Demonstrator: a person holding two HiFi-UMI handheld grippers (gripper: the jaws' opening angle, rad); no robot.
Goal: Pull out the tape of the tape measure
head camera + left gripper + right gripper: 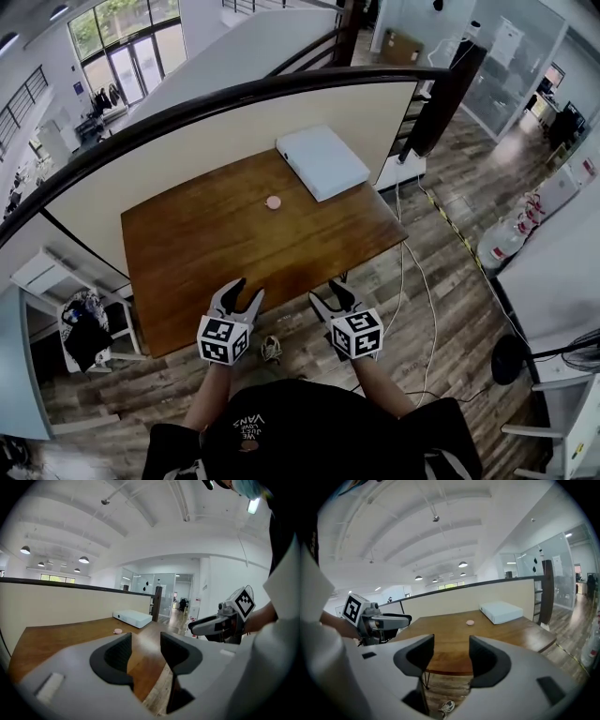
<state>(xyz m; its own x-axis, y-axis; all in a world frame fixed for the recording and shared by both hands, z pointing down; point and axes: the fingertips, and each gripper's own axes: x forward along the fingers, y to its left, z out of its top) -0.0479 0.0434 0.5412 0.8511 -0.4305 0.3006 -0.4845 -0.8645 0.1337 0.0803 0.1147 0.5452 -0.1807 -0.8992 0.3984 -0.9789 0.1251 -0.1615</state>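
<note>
A small round pink tape measure (273, 202) lies on the brown wooden table (216, 253), toward its far side; it also shows small in the left gripper view, tape measure (117, 631), and in the right gripper view, tape measure (470, 622). My left gripper (241, 293) hovers at the table's near edge, jaws open and empty. My right gripper (332, 292) hangs beside it, just off the near edge, also open with nothing between its fingers. Both are well short of the tape measure.
A flat white box (322, 160) rests at the table's far right corner. A cream partition with a dark rail (234, 94) runs behind the table. A shoe (271, 350) lies on the plank floor below the near edge; cables trail to the right.
</note>
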